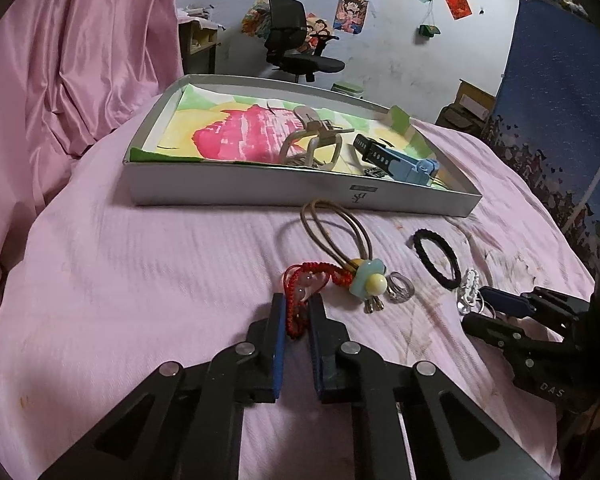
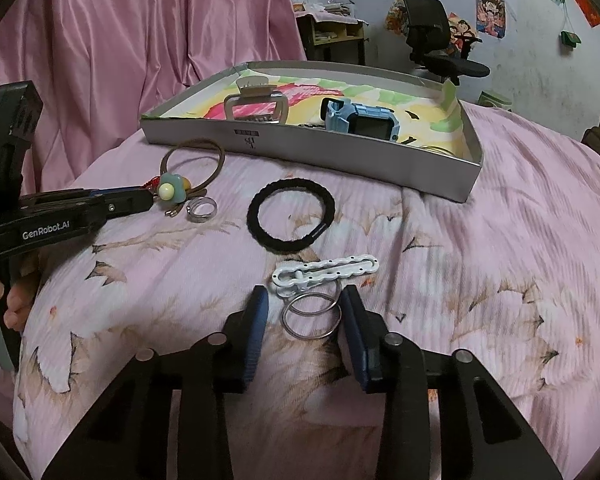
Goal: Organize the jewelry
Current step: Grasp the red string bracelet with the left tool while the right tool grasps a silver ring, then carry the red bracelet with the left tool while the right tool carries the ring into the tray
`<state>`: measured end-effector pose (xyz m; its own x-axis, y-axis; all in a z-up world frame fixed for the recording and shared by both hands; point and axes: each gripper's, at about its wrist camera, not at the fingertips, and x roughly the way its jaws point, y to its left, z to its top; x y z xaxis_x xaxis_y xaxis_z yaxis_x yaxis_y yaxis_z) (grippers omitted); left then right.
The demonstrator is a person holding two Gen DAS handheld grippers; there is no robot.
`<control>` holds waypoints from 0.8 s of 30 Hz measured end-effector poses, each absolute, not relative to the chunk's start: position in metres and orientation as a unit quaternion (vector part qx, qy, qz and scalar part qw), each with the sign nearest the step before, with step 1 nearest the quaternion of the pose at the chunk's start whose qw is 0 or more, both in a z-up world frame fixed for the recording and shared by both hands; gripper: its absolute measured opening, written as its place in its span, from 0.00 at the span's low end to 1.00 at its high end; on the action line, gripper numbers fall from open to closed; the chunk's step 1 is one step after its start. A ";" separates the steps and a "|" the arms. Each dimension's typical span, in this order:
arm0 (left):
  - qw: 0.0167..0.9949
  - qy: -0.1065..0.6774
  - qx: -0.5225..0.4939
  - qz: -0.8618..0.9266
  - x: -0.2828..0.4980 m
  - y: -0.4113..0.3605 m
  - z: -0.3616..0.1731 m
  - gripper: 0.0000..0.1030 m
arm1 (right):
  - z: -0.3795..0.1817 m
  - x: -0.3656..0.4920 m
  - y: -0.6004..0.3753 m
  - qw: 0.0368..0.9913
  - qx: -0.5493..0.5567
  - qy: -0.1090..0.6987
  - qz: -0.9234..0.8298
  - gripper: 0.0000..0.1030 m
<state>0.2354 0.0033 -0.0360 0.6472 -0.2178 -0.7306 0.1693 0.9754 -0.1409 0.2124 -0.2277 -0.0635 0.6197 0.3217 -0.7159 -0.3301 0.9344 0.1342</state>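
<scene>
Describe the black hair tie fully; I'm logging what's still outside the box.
The black hair tie is a closed loop of fuzzy, ribbed fabric elastic with one smoother joined section. It lies flat and round on the pink bedspread, in front of the grey box, beyond the white clip. Nothing touches it; both grippers are elsewhere.

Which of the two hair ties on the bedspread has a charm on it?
The brown hair tie, with a pale green flower charm; the black hair tie is a plain loop.

red cord bracelet (image 1: 300,300) – between tongs, white clip (image 2: 326,272), black tie (image 2: 291,220)
</scene>
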 end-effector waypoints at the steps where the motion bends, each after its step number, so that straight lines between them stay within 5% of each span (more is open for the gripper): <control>1: 0.908 0.405 -0.030 -0.107 0.233 0.002 -0.036 0.10 | -0.063 0.212 -0.229 0.900 -0.005 0.397 0.181 0.26; 24: 0.920 0.374 -0.039 -0.114 0.177 -0.010 -0.024 0.08 | -0.049 0.181 -0.223 0.891 0.015 0.385 0.239 0.25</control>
